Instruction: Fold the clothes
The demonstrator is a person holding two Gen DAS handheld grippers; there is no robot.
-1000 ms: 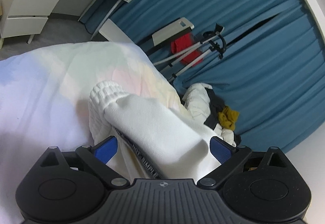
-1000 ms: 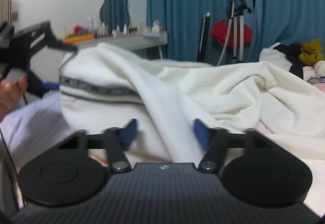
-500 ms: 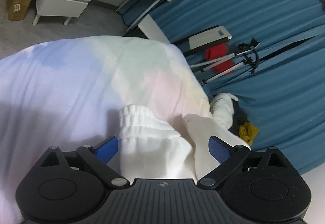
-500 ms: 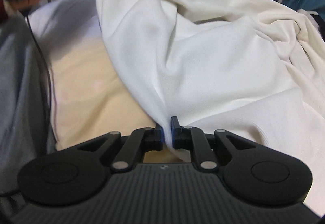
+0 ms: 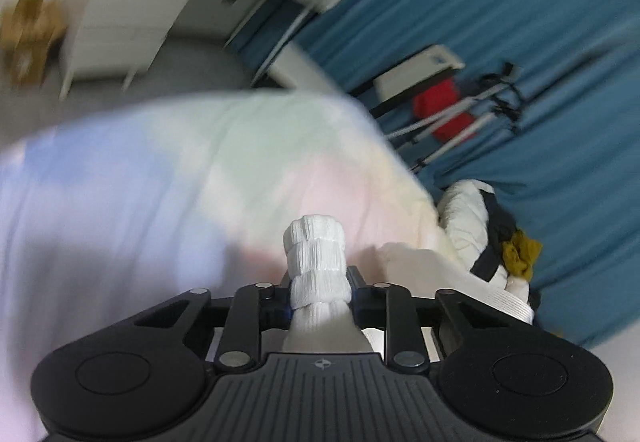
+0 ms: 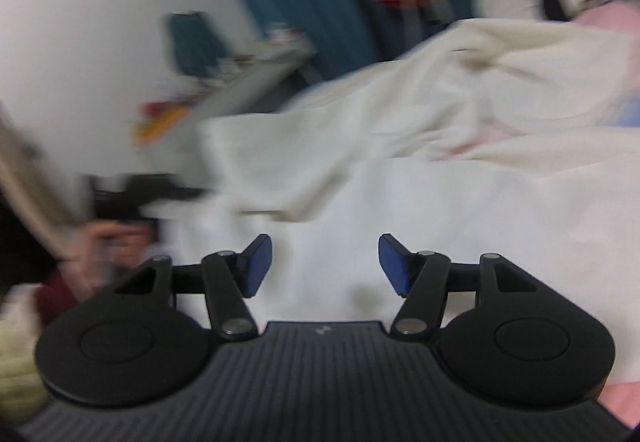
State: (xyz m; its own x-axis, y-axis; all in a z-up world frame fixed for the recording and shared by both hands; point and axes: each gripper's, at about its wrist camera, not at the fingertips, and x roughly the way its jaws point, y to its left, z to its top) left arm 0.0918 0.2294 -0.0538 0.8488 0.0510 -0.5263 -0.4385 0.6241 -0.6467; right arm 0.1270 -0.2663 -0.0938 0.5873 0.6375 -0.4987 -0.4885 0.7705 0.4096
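left gripper [image 5: 320, 300] closing on white cuff [image 5: 316, 258]; right gripper [image 6: 325, 264] opening, empty; clothes pile [image 5: 496, 242] nearby.

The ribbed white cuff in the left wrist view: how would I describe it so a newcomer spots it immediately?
Start at the pastel bedsheet that fills the middle of the view, then drop to the black left tongs at the bottom edge. The ribbed white cuff stands up between their closing jaws, the only banded, knitted fabric beside the smooth cream garment.
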